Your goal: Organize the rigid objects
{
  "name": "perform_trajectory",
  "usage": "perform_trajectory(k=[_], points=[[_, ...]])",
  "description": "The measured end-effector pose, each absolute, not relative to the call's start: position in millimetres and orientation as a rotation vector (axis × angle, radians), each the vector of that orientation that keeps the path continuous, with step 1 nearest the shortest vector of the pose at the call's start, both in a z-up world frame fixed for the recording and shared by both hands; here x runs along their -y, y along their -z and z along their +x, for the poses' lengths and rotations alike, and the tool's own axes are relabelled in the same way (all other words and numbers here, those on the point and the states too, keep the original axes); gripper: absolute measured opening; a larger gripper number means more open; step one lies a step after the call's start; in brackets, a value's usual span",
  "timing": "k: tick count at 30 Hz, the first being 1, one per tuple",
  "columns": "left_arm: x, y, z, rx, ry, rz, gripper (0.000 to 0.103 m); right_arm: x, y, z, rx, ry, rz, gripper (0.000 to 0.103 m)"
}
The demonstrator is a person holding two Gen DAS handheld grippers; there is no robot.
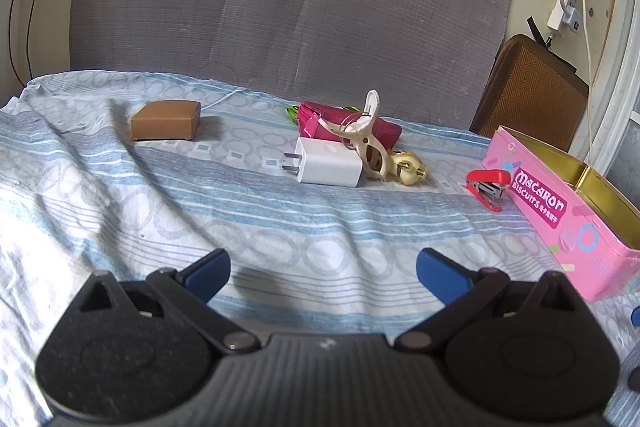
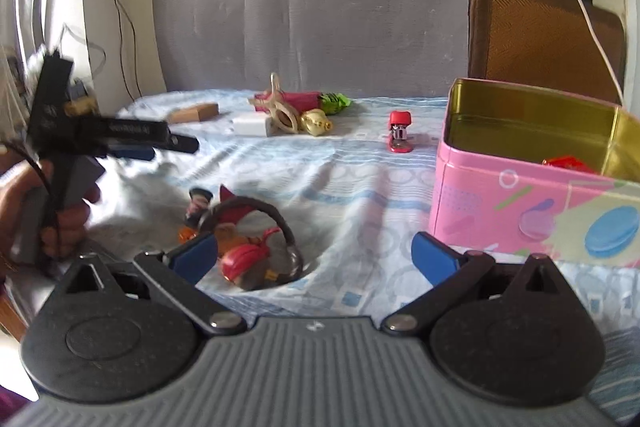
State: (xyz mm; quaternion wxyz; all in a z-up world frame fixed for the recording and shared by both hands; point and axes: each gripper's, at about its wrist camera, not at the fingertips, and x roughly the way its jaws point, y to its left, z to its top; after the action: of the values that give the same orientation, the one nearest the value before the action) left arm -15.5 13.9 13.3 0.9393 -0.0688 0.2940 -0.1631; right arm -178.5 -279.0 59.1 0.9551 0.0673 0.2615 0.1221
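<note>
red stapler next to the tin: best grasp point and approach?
Probably grip the red stapler across its long sides at mid-body, coming from above. It lies flat on the bedsheet, narrow, top arm hinged open at the front, so pinching top to bottom would close it. It sits close beside the pink tin, so turn the fingers to miss its wall.

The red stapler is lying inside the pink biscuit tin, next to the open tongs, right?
Not quite. The red stapler lies on the bedsheet outside the pink biscuit tin, close to its wall, as the left wrist view shows. The tongs are open in both views: left and right.
</note>
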Motion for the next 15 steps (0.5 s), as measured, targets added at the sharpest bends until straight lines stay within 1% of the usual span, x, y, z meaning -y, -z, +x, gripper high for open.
perform_trajectory(k=[15], points=[[-13.6, -13.7, -16.1, -0.596, 0.329, -0.136, 0.102, 276.0, -56.5, -177.5, -0.537, -0.247, 0.147, 0.103]])
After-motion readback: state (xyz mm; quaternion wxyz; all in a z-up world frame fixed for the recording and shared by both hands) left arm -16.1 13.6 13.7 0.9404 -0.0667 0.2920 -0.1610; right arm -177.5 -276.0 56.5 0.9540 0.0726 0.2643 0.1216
